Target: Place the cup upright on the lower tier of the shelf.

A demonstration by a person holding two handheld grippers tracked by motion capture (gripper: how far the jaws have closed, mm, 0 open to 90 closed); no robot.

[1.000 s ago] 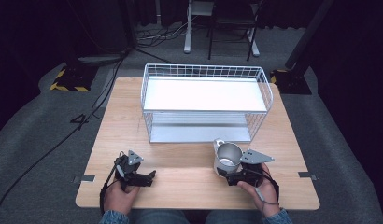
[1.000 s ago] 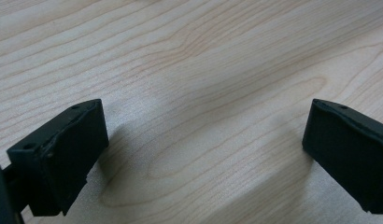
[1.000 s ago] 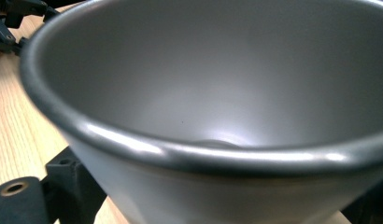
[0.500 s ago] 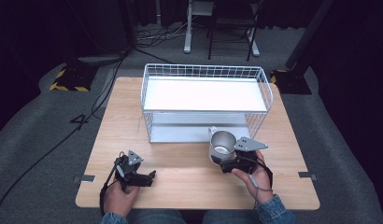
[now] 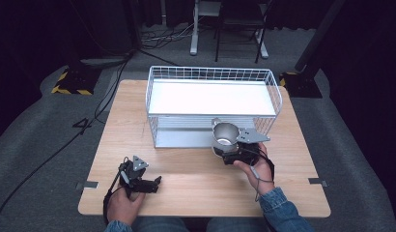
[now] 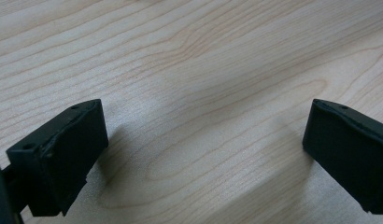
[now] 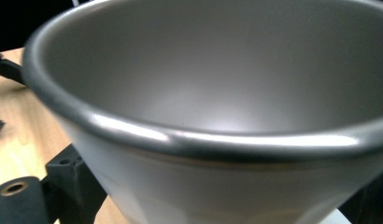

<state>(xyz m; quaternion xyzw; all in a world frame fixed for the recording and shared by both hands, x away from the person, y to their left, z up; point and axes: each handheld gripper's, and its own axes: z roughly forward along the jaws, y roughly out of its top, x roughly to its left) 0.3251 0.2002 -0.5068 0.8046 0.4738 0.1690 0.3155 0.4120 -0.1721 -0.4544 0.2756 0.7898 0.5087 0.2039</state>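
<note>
Wooden desk (image 5: 186, 159) carries one white wire basket (image 5: 213, 104), two tiers, at the far middle. We count one metal cup (image 5: 224, 133), two hand-held grippers, nothing else on the desk.

Right hand-held gripper (image 5: 233, 153) is clamped on the cup, low on its wall; in the right gripper view the cup (image 7: 217, 93) sits between the black jaws, mouth up and tilted toward the camera, inside bare. Cup is off the desk, just in front of the basket's lower tier, right of its middle.

Key relation: the basket lies straight ahead of the cup and the right hand, long axis running left-right across the desk, open top above cup height. We judge that a drop-in needs a lift over the front rim; the lower shelf is a forward push. Right hand is far nearer.

Left hand-held gripper (image 5: 147, 184) rests on the desk near the front left, jaws spread wide, nothing between them, well apart from the cup.
</note>
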